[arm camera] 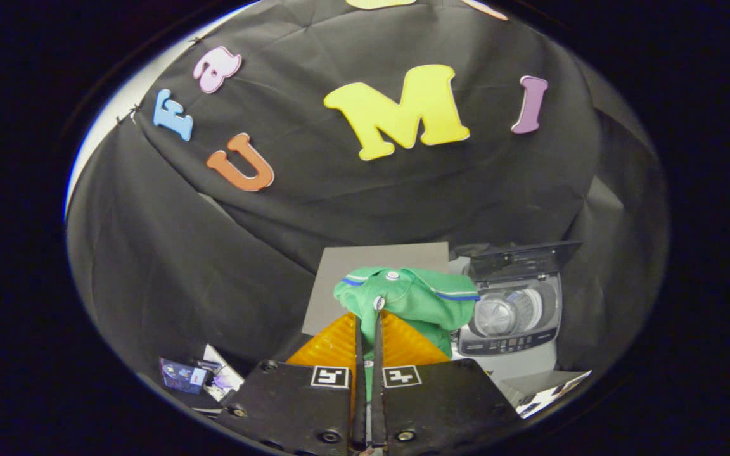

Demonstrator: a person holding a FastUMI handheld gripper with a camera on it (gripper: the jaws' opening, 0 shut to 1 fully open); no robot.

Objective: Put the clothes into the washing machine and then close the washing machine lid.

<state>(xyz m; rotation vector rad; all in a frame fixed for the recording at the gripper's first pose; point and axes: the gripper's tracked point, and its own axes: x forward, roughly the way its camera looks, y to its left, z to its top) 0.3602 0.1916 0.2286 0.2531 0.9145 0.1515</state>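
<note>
Nearest to us, the two-finger gripper [368, 323] has its fingers drawn almost together, with a fold of the green cloth polo shirt with blue-and-white trim [412, 297] pinched between them; we read the tool as closed and gripping the garment. The shirt hangs bunched at and just beyond the fingertips, lifted clear of any surface, with two white buttons showing on its placket.

Beyond the shirt and off to its right stands the small grey top-loading washing machine [509, 320], its dark hinged lid [523, 259] raised upright at the back and its round metal drum [498, 315] open to view. The shirt overlaps the machine's near-left corner in our line of sight, but we judge it to be beside the opening, not yet over it. A flat grey board [352, 266] leans behind the shirt.

We take the step in hand to be the carry: the garment is grasped and on its way to the drum. The next move, in our judgement, calls for shifting the shirt rightward until it hangs above the opening, lowering it, and parting the fingers; the lid then remains to be swung down.

Count: one gripper, one shirt, one washing machine, one lid, one drum, one board.
</note>
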